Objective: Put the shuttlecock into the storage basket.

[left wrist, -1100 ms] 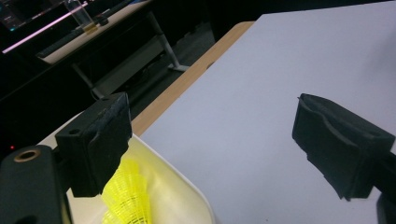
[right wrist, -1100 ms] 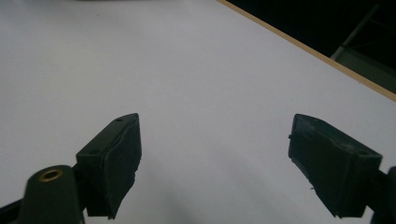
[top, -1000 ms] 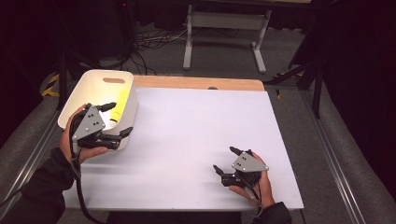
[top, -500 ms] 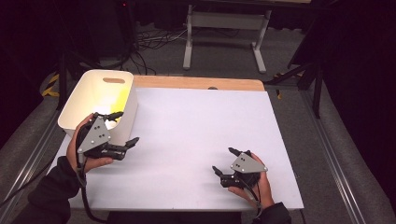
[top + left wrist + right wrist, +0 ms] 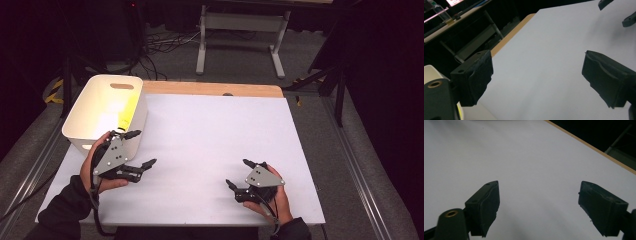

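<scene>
My left gripper (image 5: pixel 142 148) hovers low over the white table cover (image 5: pixel 210 130), just in front of the white bin's (image 5: pixel 79 116) near right corner. Its jaws stand wide open with nothing between them, as the left gripper view (image 5: pixel 539 75) confirms. A yellow object (image 5: pixel 127 112) lies inside the bin against its right wall. My right gripper (image 5: pixel 237 172) rests near the table's front right, pointing left, jaws open and empty. In the right gripper view (image 5: pixel 541 205) only bare white surface lies between the pads.
A strip of wooden table edge (image 5: pixel 210 89) runs along the back of the white cover. Behind the table stand a metal frame (image 5: pixel 240 22) and floor cables (image 5: pixel 160 47). The right gripper's jaw tips (image 5: pixel 604 3) appear at the top right of the left gripper view.
My left gripper has come away from above the bin's near rim, moving down and toward the front of the table. The right gripper has stayed in place.
</scene>
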A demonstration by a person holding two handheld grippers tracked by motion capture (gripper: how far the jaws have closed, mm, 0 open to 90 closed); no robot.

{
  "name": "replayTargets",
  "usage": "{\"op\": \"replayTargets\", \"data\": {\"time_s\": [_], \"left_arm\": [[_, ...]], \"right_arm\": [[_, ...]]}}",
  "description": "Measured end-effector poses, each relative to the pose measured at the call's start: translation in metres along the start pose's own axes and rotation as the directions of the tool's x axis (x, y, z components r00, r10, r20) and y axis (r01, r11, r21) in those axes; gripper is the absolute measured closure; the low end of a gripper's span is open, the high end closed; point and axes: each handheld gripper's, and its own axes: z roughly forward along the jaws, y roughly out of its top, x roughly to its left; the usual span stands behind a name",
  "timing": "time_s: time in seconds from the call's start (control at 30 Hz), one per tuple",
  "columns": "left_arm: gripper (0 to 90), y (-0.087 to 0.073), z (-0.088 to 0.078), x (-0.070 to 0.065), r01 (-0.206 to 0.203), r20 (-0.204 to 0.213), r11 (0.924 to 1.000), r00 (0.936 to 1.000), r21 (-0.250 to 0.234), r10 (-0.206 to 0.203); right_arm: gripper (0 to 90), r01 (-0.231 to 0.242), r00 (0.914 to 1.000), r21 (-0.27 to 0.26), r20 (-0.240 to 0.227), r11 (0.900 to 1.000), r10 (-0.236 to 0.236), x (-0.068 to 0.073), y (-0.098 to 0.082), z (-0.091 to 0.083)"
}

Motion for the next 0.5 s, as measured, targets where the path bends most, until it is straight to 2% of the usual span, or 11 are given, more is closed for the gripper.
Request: {"op": "replayTargets", "data": {"time_s": [0.33, 0.5], "left_arm": [[9.5, -0.015, 0.011, -0.016, -0.018, 0.032, 0.9985, 0.9994, 0.051, 0.016], [9.4, -0.02, 0.012, -0.021, -0.021, 0.042, 0.9988, 0.9989, 0.044, 0.019]], "right_arm": [[18.3, 0.007, 0.9999, 0.004, -0.01, 1.0, -0.007, 0.004, 0.001, 0.002], [18.3, 0.01, 0.9999, 0.006, -0.013, 1.0, -0.01, 0.005, 0.001, 0.002]]}}
